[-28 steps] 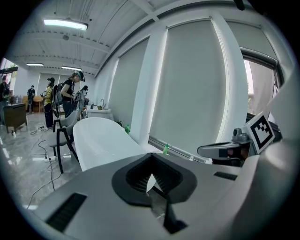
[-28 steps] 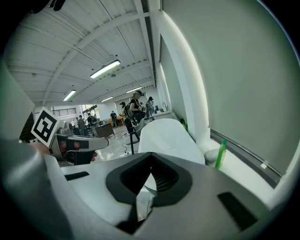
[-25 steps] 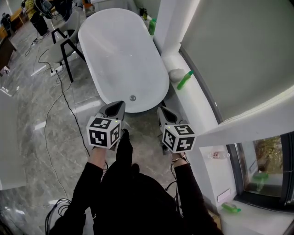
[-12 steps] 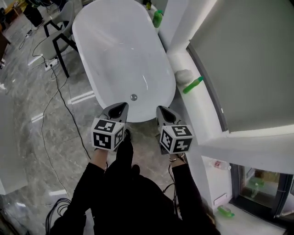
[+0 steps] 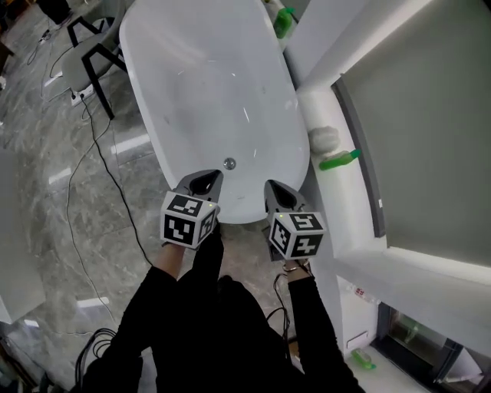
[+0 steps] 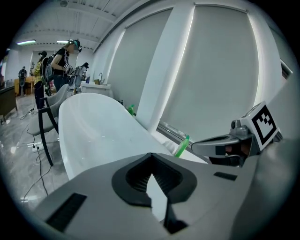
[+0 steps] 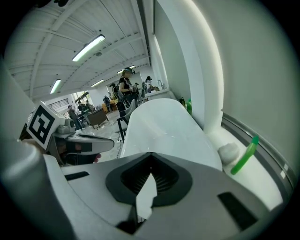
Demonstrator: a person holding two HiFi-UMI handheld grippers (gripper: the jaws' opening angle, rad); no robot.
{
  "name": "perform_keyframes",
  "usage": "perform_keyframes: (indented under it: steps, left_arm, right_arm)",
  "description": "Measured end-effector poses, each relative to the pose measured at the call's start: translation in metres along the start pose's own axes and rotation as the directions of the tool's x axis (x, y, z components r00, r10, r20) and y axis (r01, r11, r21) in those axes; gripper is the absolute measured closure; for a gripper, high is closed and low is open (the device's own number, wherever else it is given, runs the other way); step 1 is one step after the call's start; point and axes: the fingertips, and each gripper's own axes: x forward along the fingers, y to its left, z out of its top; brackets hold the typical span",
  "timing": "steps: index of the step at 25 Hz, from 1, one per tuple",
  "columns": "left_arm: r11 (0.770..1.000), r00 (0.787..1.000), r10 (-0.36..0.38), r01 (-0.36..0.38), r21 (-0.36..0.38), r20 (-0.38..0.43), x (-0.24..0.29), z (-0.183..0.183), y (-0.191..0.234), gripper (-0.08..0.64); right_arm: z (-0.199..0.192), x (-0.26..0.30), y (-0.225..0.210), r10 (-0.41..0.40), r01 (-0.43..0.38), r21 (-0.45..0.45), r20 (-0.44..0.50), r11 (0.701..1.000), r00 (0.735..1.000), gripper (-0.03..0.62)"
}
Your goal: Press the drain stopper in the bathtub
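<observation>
The white oval bathtub [image 5: 207, 84] fills the upper middle of the head view. Its small round metal drain stopper [image 5: 229, 163] sits on the tub floor near the near end. My left gripper [image 5: 205, 182] is shut and empty, hovering at the tub's near rim just short of the stopper and to its left. The right gripper [image 5: 278, 188], also shut on nothing, is beside it to the stopper's right. In the left gripper view the shut left gripper [image 6: 151, 157] points along the tub [image 6: 93, 126]. The right gripper view shows the shut right gripper [image 7: 150, 157] over the tub [image 7: 164, 124]. The stopper is hidden in both gripper views.
A white ledge [image 5: 326, 192] runs along the tub's right side with a lying green bottle [image 5: 337, 160] and a white round lump [image 5: 323, 138]. Another green bottle [image 5: 284, 19] stands at the far end. A black-legged chair [image 5: 84, 57] and floor cables [image 5: 100, 161] lie left. People stand far off [image 6: 65, 51].
The head view has come closer over the tub's near end. Both grippers have edged forward toward the rim, still shut and side by side.
</observation>
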Motion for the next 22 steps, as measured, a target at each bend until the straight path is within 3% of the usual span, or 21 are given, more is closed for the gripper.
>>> perform_keyframes:
  steps: [13,22]
  left_arm:
    - [0.998,0.997,-0.026,0.021,-0.062,-0.078,0.071,-0.009,0.049,0.555]
    - [0.988,0.993,0.021,-0.039,-0.151,-0.118,0.122,-0.046,0.080,0.555]
  right_arm:
    - [0.003,0.067,-0.023,-0.011,0.009,-0.022,-0.115,1.000,0.993,0.589]
    - [-0.010,0.137,-0.048,0.044,-0.058,-0.067,-0.195,0.996,0.980,0.591]
